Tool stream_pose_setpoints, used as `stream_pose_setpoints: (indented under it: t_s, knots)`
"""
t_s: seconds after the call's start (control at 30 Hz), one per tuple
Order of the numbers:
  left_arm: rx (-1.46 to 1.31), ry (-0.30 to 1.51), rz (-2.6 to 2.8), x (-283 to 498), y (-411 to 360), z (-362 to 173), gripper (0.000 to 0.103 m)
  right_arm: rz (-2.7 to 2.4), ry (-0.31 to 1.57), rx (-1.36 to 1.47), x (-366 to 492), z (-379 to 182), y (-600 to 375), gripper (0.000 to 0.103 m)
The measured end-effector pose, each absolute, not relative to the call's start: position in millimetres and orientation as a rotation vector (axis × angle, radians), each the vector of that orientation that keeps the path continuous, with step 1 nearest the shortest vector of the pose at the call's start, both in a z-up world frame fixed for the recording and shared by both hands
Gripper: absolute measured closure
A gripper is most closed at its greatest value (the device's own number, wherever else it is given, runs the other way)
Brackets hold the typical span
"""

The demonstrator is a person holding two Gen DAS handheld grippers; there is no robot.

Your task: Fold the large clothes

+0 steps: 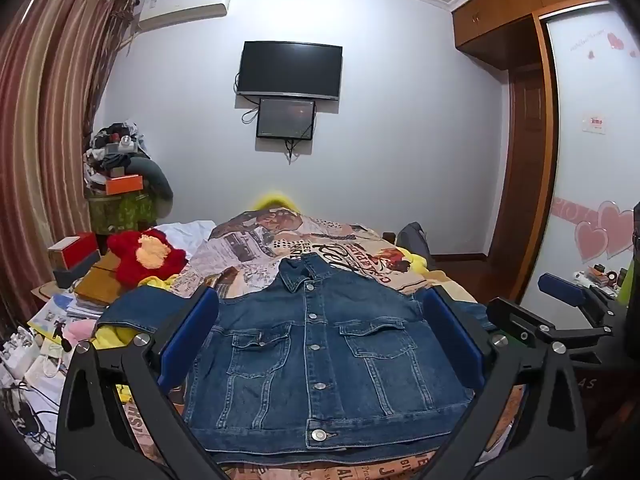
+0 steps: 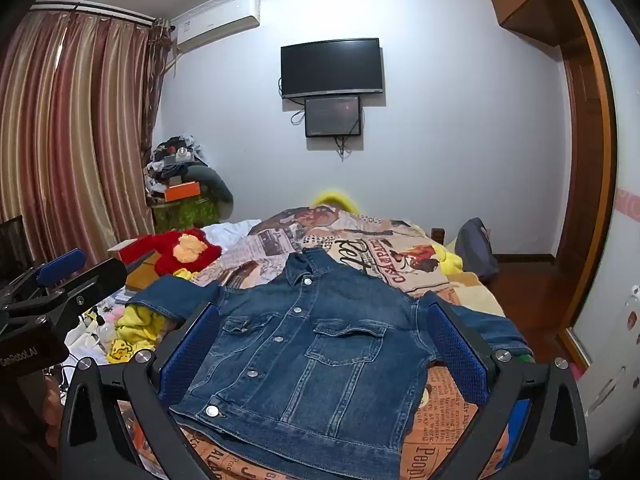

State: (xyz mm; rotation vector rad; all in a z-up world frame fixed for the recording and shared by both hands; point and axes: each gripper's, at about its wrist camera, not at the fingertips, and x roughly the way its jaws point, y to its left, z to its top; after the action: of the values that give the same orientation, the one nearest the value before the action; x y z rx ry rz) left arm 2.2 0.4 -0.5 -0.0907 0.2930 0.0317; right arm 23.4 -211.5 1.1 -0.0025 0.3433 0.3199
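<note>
Two hand-held grippers, left (image 1: 320,316) and right (image 2: 322,334), spread above one denim jacket (image 1: 320,352).

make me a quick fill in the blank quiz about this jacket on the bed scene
1. The denim jacket lies flat on the bed with its front buttons ____.
2. Both the left gripper and the right gripper have their jaws ____.
3. The red plush toy lies to the ____ of the jacket in both views.
4. The television on the wall is switched ____.

Missing words: fastened; open; left; off
</note>
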Motion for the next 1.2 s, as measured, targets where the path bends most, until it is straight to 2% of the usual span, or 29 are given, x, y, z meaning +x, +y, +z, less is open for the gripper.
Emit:
stream_pose_setpoints:
  t_s: [1.2]
  knots:
    - [-0.07, 0.276, 0.038, -4.8, -4.4, 4.1, 0.0, 0.321, 0.344, -0.004, 24.1, 2.2, -213.4, 0.0]
